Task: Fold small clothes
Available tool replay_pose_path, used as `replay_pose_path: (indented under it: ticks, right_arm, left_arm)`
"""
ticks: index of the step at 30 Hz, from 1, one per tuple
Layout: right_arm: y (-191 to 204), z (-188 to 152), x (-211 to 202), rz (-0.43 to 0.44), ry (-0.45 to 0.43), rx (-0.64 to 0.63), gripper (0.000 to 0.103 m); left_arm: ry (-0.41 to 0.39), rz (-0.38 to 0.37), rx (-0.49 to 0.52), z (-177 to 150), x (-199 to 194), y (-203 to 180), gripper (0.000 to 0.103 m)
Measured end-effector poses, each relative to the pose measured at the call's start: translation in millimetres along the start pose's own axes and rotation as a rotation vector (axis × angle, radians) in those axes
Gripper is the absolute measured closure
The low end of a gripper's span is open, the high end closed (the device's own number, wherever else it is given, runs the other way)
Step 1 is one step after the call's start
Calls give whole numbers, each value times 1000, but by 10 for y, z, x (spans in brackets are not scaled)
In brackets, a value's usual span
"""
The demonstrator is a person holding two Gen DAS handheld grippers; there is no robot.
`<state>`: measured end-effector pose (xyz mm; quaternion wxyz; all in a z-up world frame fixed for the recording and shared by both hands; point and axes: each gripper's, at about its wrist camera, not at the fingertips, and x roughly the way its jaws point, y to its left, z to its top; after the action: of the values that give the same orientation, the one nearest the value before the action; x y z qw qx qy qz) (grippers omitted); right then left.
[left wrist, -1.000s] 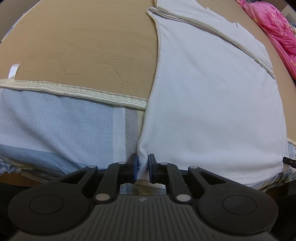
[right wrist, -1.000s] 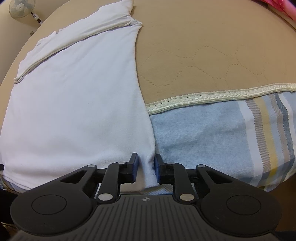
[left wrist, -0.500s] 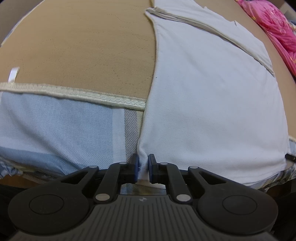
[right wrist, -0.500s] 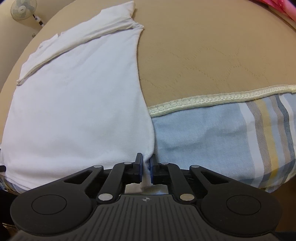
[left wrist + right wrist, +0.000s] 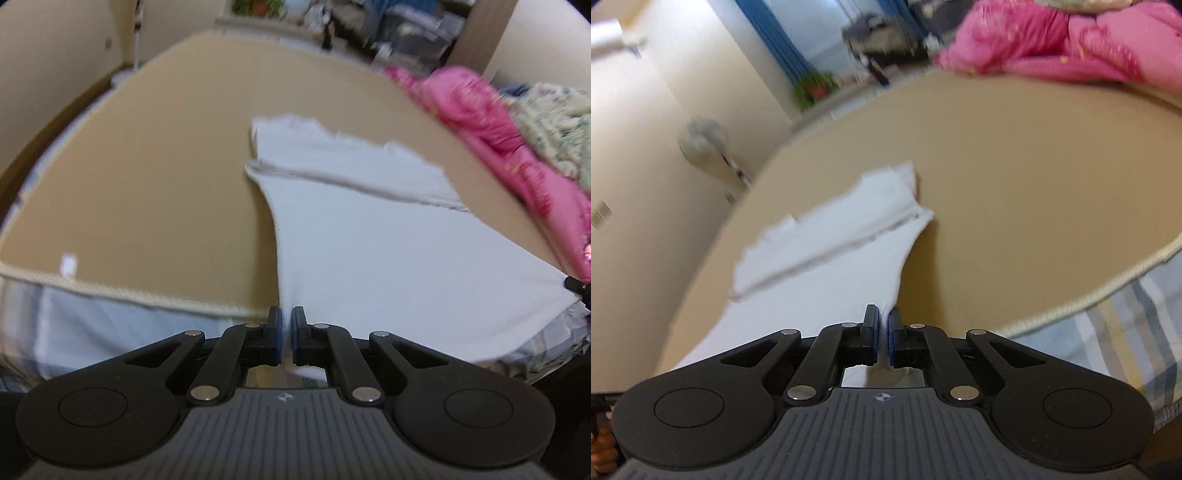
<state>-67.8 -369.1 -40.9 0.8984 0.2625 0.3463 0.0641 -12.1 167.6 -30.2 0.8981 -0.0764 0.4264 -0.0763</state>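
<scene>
Left claw (image 5: 286,325): pinched tight on the near left corner of the white garment (image 5: 388,266), cloth seen between the pads.
Right claw (image 5: 882,325): clamped likewise on the near right corner of the same garment (image 5: 827,266), a strip of white fabric caught in the narrow gap.
Garment position: spread on the tan quilted pad (image 5: 147,184) of the bed, far part already turned over into a band across the top, near hem raised off the striped sheet (image 5: 1126,332) at both corners.
Step judged: hem carried up and forward for a fold onto the far band.
Risk, slip: only thin edges held, so a quick pull could have dragged a corner free and dropped one side.
Risk, skew: uneven travel of the two hands would have laid the hem crooked over the band, leaving a slanted fold.
Risk, drag: too low a lift might have pulled the whole garment along the pad and undone the folded band instead of doubling the cloth.
Risk, sag: the middle of the hem, held nowhere, could have drooped and tucked under, bunching the fold.
Risk, clutter: pink bedding (image 5: 498,122) lay near the right edge, close enough for a wide swing to have brushed it.
Blur: both views smeared, so fine detail of the grip could not be told.
</scene>
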Motion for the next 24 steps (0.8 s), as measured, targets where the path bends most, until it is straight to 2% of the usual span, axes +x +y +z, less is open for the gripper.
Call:
replay_pose_path:
  ticks: [4,8,11,13,16,17,18,20,23,24]
  right_arm:
    - [10,96,-426,74,-66,36,99]
    - [183,146,-890,157,-104,-3,99]
    - [262,161,-1160,234,-127,-9,99]
    - [255,217,-1138,226,-121,-6,99]
    - [102,444,-664,171,-71,14,99]
    - [35,548,-389,157,-40,30,99]
    - [-45,670,-85,146,-5,40,99]
    - [-158,894,509,90,44,43,99]
    - [-350,1152,1321,-34,93,77,99]
    - [-403,1194,1494,-38,97,108,99]
  left_arm:
    - [-110,-56,16,44,-612,-3,98]
    - [-160,-122,-24,48,-1121,60,98]
    - [-170,-151,-81,102,-1265,171,98]
    - [-159,-168,-121,220,-1180,307,98]
    - [-142,-155,-139,586,-630,470,98]
    - [-132,-142,-148,715,-417,527,99]
    - [-110,-107,-166,887,-109,601,103]
    - [-86,-29,-164,1197,443,705,103]
    - [-7,-14,-219,1548,1248,917,103]
    - [11,2,-217,1604,1441,945,103]
